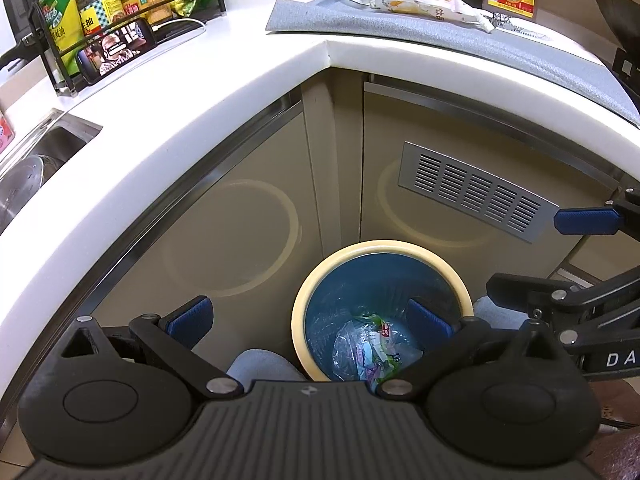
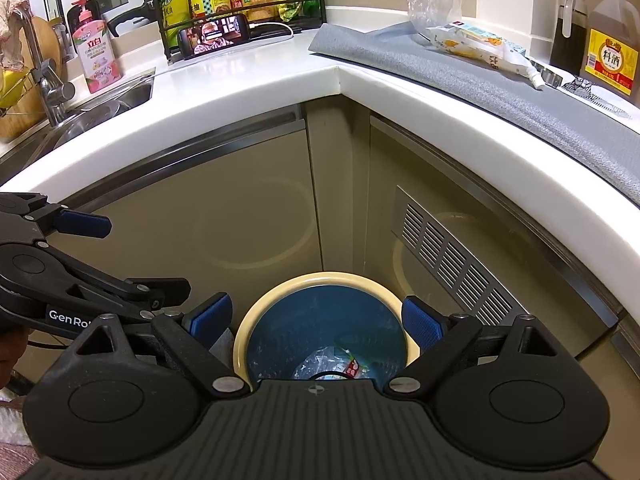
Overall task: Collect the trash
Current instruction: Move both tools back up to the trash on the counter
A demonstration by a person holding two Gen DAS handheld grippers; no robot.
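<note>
- Left tool [image 1: 308,318]: jaws spread wide, empty, hovering above the trash bin [image 1: 380,248] at lower centre of frame.
- Bin already holds crumpled wrappers [image 1: 370,346].
- Right tool [image 2: 316,320]: also spread, empty.
- Step judged: between deposits. Next: rise to the worktop [image 2: 256,76] and grasp the snack packet [image 2: 476,46], upper right.

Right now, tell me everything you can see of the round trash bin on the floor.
The round trash bin with the cream rim stands upright on the floor in the cabinet corner, open-topped, lined with a blue plastic bag. Crumpled clear plastic and printed wrappers lie at its bottom. Both open grippers hover above it; nothing visibly touches the rim.
</note>
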